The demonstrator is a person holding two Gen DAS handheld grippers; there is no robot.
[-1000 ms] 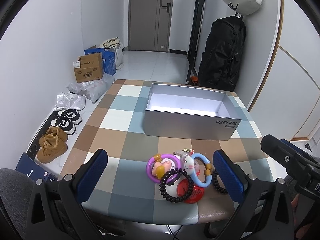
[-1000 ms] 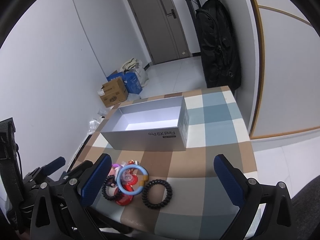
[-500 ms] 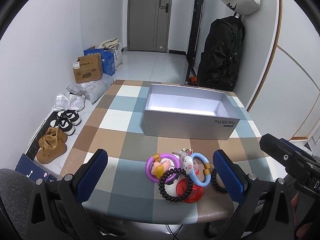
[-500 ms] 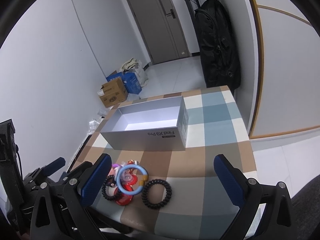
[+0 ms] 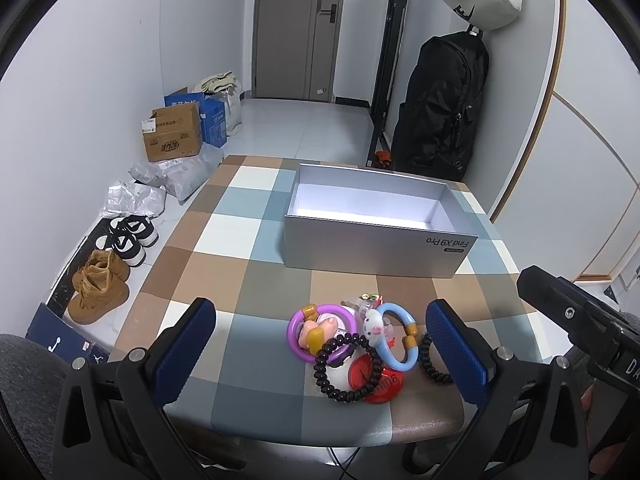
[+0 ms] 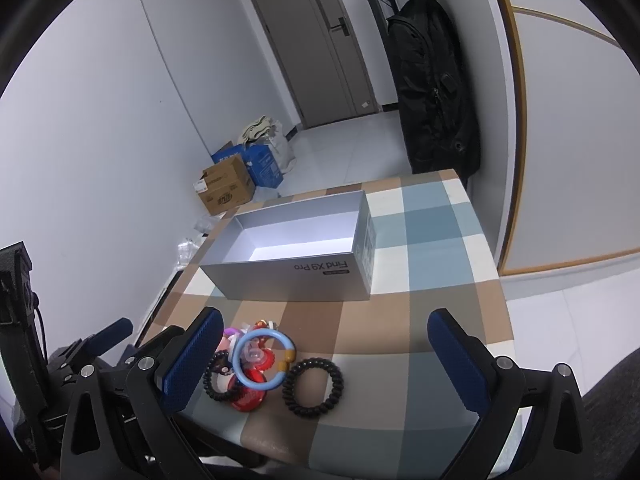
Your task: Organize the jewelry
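I hold both grippers (image 5: 320,344) (image 6: 324,360) wide apart over the bracelets (image 5: 394,338) — probably choosing one. The empty box (image 5: 372,252) waits behind.

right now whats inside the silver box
The silver box shows only a bare white floor and inner walls in both views. Its near wall hides the strip of floor just behind it, so something small and flat there cannot be ruled out.
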